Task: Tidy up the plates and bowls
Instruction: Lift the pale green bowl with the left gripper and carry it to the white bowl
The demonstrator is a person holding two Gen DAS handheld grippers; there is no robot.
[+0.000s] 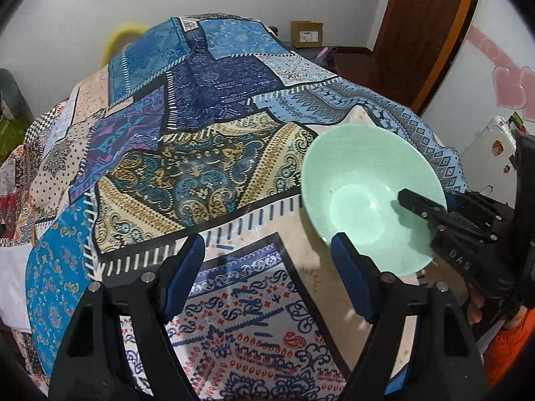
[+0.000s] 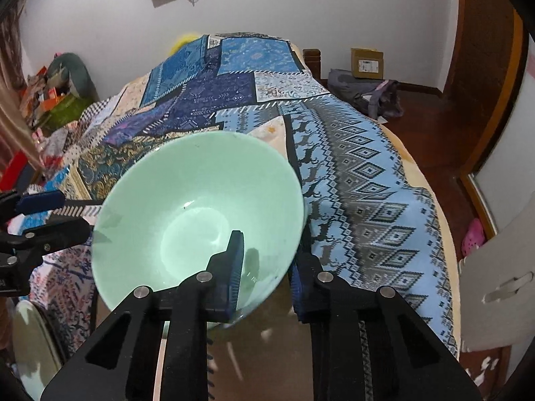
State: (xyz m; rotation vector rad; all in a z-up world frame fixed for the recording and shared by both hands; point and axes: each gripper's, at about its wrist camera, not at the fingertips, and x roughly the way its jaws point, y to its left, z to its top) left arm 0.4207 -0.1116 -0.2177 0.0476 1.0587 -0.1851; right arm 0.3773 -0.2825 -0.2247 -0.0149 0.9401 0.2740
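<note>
A pale green bowl point(image 1: 361, 180) point(image 2: 187, 207) is tilted over the near right part of the patchwork-cloth table point(image 1: 200, 167). My right gripper point(image 2: 267, 269) is shut on the bowl's near rim, with one finger point(image 2: 234, 260) inside the bowl and the other outside. In the left wrist view that gripper point(image 1: 421, 210) reaches in from the right. My left gripper point(image 1: 267, 264) is open over the cloth just left of the bowl with nothing between its fingers. It also shows at the left edge of the right wrist view as the left gripper point(image 2: 43, 214).
A pale plate-like rim point(image 2: 30, 344) shows at the lower left. A cardboard box point(image 2: 366, 63) and a grey bag point(image 2: 364, 93) lie on the wooden floor beyond the table. A brown door point(image 1: 424, 26) stands at the right and clutter point(image 2: 50, 100) piles up at the far left.
</note>
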